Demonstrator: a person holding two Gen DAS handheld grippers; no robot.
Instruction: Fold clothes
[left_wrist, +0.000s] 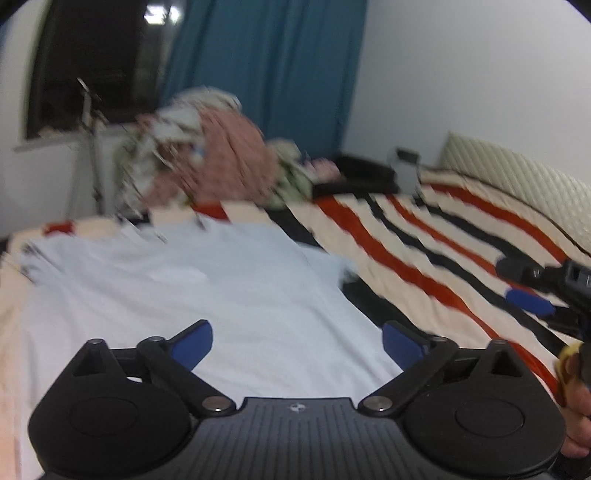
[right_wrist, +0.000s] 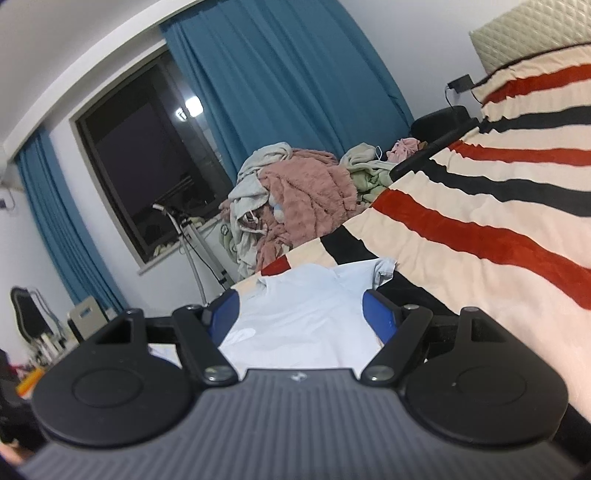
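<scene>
A pale blue shirt lies spread flat on the striped blanket; this view is blurred. My left gripper hovers above the shirt's near part, open wide, with nothing between its blue pads. At the right edge of the same view my right gripper sits over the blanket, to the right of the shirt. In the right wrist view the shirt stretches away between the fingers of the right gripper, collar end farthest. Those jaws stand apart and the pads press on nothing.
A heap of unfolded clothes, pink and cream, is piled at the bed's far end. A black object lies beside it. A quilted headboard bounds the bed on the right. Beyond are a blue curtain and a dark window.
</scene>
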